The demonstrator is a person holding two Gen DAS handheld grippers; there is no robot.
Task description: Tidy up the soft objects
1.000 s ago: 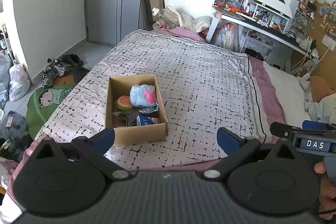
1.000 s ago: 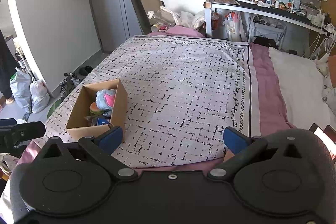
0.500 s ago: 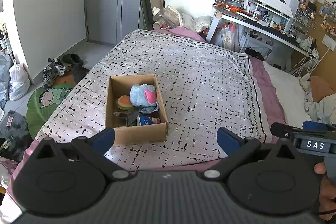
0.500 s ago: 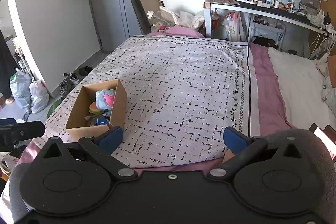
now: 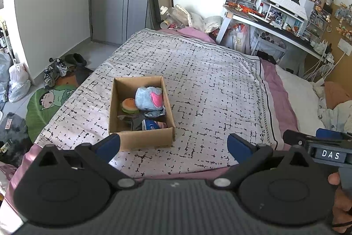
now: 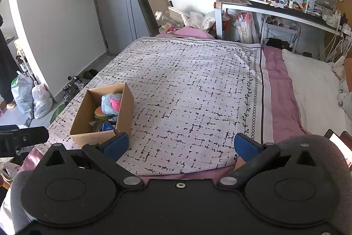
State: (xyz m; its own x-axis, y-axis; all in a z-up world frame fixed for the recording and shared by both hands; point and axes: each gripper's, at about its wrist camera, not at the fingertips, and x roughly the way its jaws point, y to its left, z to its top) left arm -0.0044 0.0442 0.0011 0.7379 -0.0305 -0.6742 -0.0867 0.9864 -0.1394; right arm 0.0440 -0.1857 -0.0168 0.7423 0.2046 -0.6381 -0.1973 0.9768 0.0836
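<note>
An open cardboard box [image 5: 140, 140] [image 6: 84, 111] sits on the patterned bedspread near the bed's front left corner. Inside lie a blue plush with a pink patch [image 5: 148, 98] [image 6: 111, 104], a burger-shaped plush [image 5: 129, 105] and several darker soft items. My left gripper [image 5: 173, 145] hovers open over the bed's near edge, just in front of the box, holding nothing. My right gripper [image 6: 181, 147] is also open and empty, to the right of the box, its left fingertip [image 6: 116, 144] overlapping the box's near corner in the image.
The bedspread [image 6: 187, 89] stretches flat to the far end, with a pink sheet and a white pillow [image 6: 312, 85] on the right. A cluttered desk [image 6: 275, 6] stands at the back right. Shoes and bags [image 5: 17, 78] lie on the floor to the left.
</note>
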